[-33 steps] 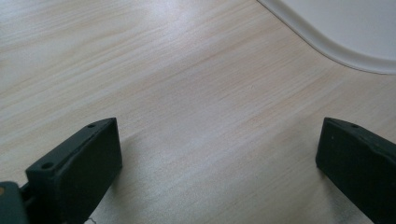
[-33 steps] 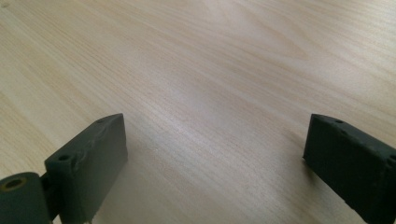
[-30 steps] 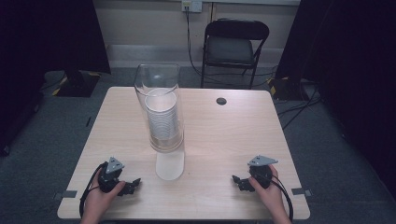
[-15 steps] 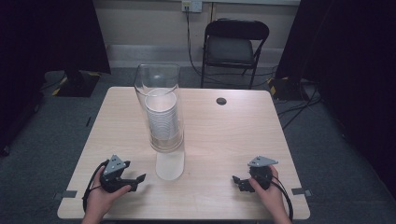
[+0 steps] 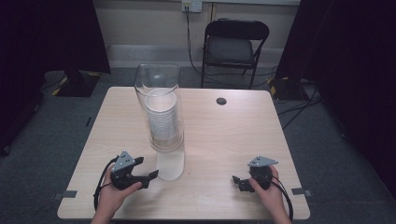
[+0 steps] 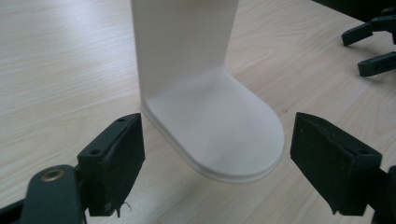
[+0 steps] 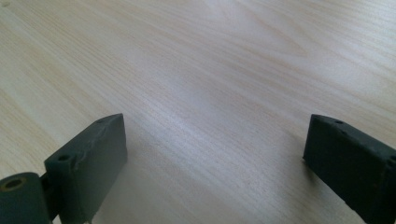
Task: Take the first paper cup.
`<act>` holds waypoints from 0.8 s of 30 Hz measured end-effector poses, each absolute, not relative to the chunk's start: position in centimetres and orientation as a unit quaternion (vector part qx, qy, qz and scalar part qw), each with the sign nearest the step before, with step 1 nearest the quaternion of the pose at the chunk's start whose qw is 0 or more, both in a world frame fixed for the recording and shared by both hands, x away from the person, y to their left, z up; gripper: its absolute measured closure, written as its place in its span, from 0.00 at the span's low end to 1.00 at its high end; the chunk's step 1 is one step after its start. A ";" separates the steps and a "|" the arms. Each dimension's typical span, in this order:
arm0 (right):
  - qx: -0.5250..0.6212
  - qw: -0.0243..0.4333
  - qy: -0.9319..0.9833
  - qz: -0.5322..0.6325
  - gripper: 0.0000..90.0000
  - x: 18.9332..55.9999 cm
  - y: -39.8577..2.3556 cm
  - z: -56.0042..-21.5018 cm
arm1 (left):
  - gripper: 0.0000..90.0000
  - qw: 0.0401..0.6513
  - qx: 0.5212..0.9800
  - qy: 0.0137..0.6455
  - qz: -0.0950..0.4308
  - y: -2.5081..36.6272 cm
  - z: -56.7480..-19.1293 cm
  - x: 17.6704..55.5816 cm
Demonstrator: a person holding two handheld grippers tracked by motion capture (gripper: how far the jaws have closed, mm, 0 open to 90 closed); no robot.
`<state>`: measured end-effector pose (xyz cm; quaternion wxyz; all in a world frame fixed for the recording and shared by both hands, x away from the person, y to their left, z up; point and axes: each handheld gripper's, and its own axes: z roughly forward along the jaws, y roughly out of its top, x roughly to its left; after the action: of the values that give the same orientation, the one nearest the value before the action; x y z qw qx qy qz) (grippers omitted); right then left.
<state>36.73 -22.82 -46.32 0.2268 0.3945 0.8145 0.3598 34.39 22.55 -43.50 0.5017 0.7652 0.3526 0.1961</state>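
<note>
On the wooden table, my left gripper, jaws apart and just been narrowing, faces the white stand base directly ahead; right gripper open, farther.

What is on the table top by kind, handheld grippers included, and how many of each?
Clear tube holders on a white base: 1
Stacks of white cups inside the tube: 1
Small dark round spots on the table: 1
Handheld grippers: 2, the left gripper and the right gripper
Total: 5
</note>
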 end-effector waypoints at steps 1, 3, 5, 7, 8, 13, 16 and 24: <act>0.395 0.227 0.815 0.360 0.06 36.7 -22.8 -46.3 | 0.20 0.502 0.765 0.353 0.195 22.3 -43.5 34.4; 0.395 0.227 0.814 0.360 0.06 36.7 -22.8 -46.3 | 0.20 0.502 0.767 0.348 0.194 21.7 -43.2 34.6; 0.394 0.227 0.815 0.360 0.06 36.7 -22.8 -46.3 | 0.20 0.502 0.768 0.347 0.194 21.6 -43.1 34.6; 0.395 0.227 0.814 0.360 0.06 36.7 -22.8 -46.3 | 0.20 0.503 0.768 0.346 0.194 21.4 -42.9 34.7; 0.394 0.227 0.815 0.360 0.06 36.7 -22.8 -46.3 | 0.20 0.503 0.769 0.344 0.194 21.1 -42.5 34.7; 0.395 0.227 0.814 0.360 0.06 36.7 -22.8 -46.3 | 0.20 0.513 0.762 0.344 0.195 20.6 -41.5 35.0; 0.394 0.227 0.815 0.360 0.06 36.7 -22.8 -46.3 | 0.20 0.521 0.756 0.344 0.196 20.3 -41.0 35.1; 0.395 0.227 0.815 0.360 0.06 36.7 -22.8 -46.3 | 0.17 0.545 0.743 0.333 0.201 19.8 -40.0 35.5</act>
<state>36.73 -22.82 -46.32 0.2268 0.3946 0.8145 0.3597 35.51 19.77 -40.01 0.5446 0.7430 0.3332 0.2008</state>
